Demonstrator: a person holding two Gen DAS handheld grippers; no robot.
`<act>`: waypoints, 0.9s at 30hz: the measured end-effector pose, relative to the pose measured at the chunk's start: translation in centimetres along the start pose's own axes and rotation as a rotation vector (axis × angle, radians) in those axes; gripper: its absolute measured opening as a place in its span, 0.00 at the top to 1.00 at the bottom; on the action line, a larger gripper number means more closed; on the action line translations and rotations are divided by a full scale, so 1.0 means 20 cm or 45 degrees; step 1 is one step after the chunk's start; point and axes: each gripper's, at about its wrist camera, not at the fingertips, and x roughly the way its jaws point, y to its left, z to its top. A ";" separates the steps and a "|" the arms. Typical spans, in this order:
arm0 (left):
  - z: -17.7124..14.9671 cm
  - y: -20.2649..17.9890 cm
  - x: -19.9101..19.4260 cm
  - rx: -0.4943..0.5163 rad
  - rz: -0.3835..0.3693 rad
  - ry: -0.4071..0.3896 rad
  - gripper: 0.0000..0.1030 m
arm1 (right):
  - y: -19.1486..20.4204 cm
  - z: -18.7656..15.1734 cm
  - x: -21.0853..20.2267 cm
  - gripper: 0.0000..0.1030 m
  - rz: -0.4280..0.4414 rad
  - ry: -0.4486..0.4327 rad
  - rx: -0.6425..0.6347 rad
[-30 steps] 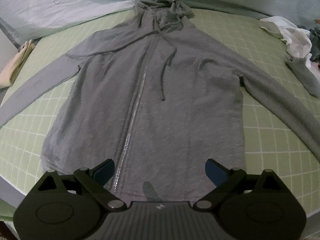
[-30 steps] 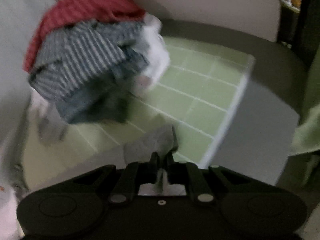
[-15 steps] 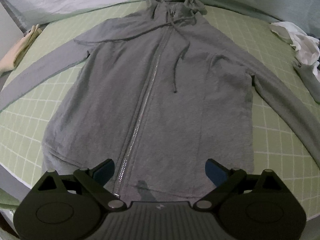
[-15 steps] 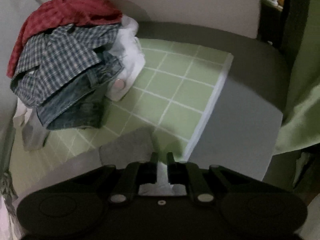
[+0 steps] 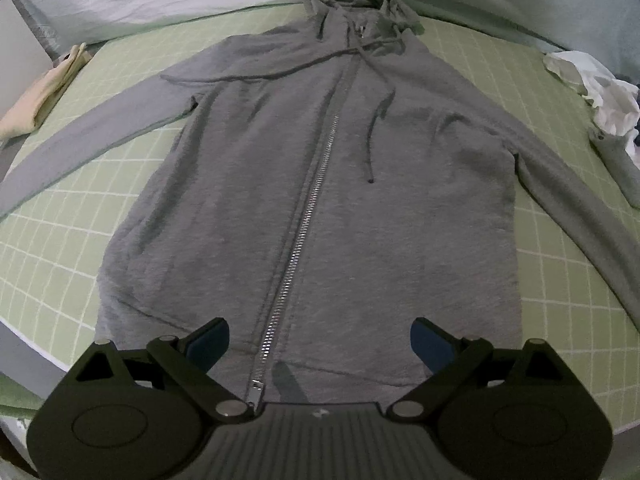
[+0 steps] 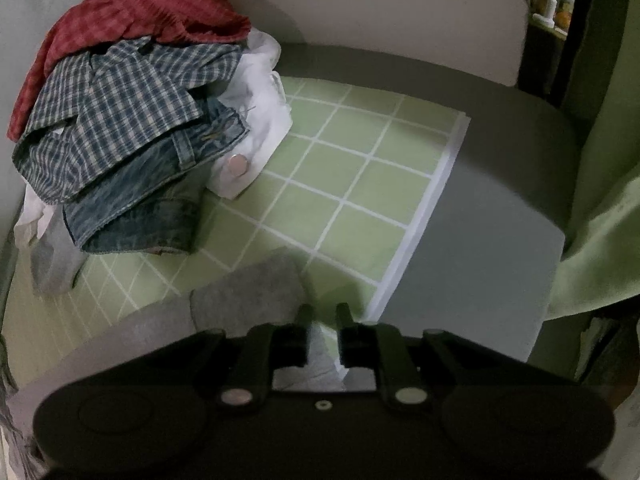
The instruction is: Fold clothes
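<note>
1. Two grippers, one hoodie (image 5: 360,220). It lies flat and zipped, face up on the sheet (image 5: 60,260), with the hood (image 5: 360,20) far and the hem (image 5: 340,376) near. Both sleeves are spread out to the sides.
2. Left gripper (image 5: 320,336): jaws spread wide, holding nothing. It hangs over the hem, with the foot of the zip (image 5: 308,208) between the fingers.
3. Right gripper (image 6: 322,316): jaws have just been opening and now stand slightly parted. Only sheet shows in the gap, so it is gripping nothing. The cuff (image 6: 248,296) of the right sleeve lies just left of its left finger, close to the bed's right edge.
4. Pile (image 6: 120,120) of unfolded clothes sits far left of that cuff, apart from it.
5. Key relation: the hoodie's long axis runs near to far along the zip, and the sleeves cross it. The right hand is nearer the right cuff, so that sleeve is likely its to bring leftward over the body. The left hand is centred, well short of either cuff.
</note>
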 end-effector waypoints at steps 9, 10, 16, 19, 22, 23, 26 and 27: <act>-0.04 0.26 -0.06 -0.066 0.036 -0.026 0.06 | 0.30 -0.20 -0.14 0.19 -0.097 -0.176 -0.291; -0.04 0.30 -0.06 -0.079 0.042 -0.026 0.06 | 0.35 -0.24 -0.15 0.10 -0.091 -0.188 -0.331; -0.05 0.62 -0.07 -0.140 0.065 -0.034 0.06 | 0.76 -0.63 -0.20 0.01 0.091 -0.194 -0.553; -0.05 0.82 -0.08 -0.197 0.069 -0.052 0.06 | 0.96 -0.87 -0.22 0.01 0.198 -0.124 -0.587; -0.05 1.04 -0.08 -0.276 0.065 -0.075 0.06 | 1.14 -1.15 -0.23 0.01 0.318 -0.009 -0.623; -0.05 1.12 -0.07 -0.307 0.059 -0.079 0.06 | 1.19 -1.24 -0.23 0.01 0.343 0.024 -0.628; -0.05 1.34 -0.05 -0.389 0.043 -0.089 0.06 | 1.30 -1.49 -0.22 0.01 0.376 0.092 -0.676; -0.05 1.41 -0.03 -0.408 0.039 -0.089 0.06 | 1.32 -1.55 -0.22 0.01 0.363 0.097 -0.689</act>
